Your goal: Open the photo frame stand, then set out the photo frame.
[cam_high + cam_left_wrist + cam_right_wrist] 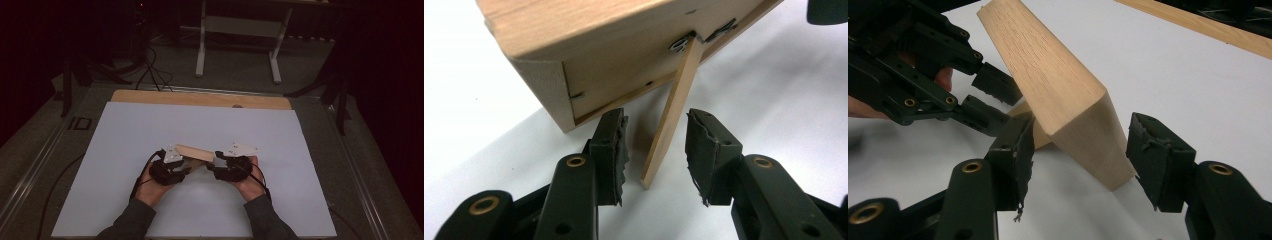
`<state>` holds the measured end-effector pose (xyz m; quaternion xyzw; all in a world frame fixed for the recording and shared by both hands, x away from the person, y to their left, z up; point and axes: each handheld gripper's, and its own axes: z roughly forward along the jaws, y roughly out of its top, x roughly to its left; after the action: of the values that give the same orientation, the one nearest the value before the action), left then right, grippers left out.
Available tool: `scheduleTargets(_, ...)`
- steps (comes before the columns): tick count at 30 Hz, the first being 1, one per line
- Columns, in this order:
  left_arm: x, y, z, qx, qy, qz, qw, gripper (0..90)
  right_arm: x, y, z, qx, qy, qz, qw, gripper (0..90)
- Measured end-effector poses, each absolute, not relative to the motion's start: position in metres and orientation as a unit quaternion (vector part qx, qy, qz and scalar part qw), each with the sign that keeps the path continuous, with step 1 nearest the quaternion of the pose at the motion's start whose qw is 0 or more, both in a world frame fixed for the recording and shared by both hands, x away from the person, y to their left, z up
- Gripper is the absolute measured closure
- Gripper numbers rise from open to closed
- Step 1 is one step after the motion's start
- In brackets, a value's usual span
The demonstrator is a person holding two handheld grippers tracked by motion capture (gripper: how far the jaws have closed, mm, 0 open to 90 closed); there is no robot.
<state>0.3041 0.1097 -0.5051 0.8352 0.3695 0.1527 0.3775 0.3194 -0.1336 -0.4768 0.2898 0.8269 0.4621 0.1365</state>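
While both jaws stand open, pale wooden frame (599, 55) propped tilted on white board (150, 130), thin hinged back strut (671, 115) folded out.

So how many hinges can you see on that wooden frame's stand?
2, side by side where the thin stand meets the wooden frame back: one hinge, another hinge. More may be hidden.

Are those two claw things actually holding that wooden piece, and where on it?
Neither grips it. The left gripper has its fingers apart around the thin hinged strut; the right gripper straddles one end of the wooden frame without pressing.
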Motion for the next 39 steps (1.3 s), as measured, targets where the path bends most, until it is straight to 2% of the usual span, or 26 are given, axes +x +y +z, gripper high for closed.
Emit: scheduleTargets(39, 0.299, 0.118, -0.502, 0.831, 0.369, 0.153, 0.388, 57.9, 0.321, -0.147, -0.474, 0.287, 0.828, 0.466, 0.121, 41.3)
